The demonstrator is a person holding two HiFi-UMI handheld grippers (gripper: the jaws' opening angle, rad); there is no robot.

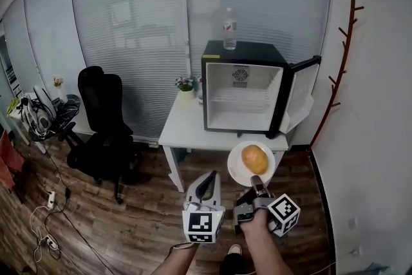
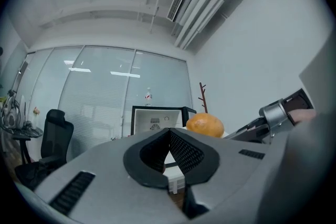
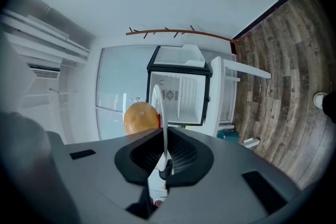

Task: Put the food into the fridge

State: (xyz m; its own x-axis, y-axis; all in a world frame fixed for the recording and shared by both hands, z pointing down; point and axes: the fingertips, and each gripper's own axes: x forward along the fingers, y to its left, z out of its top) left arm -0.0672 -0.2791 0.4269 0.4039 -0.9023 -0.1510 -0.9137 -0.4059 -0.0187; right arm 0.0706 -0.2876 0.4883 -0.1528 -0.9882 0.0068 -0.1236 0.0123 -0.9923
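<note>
Food (image 1: 255, 158) is sitting on a plate (image 1: 237, 170) at lower centre, right gripper (image 1: 256, 181) jaws clamping its rim, left gripper (image 1: 208, 180) jaws closed and empty; the open fridge (image 1: 244, 93) on the bench (image 1: 183, 127) is awaiting it.

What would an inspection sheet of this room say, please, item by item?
Surface: white table against the glass wall.
Job's things: mini fridge on the table, door open, shelves bare; round orange food on a white plate.
Clutter: water bottle atop the fridge; potted plant beside it.
Grippers: right claw shut on the plate's rim; left claw shut, empty.
Cables: cords and a power strip on the wooden floor.
Surroundings: office chair, coat rack.
</note>
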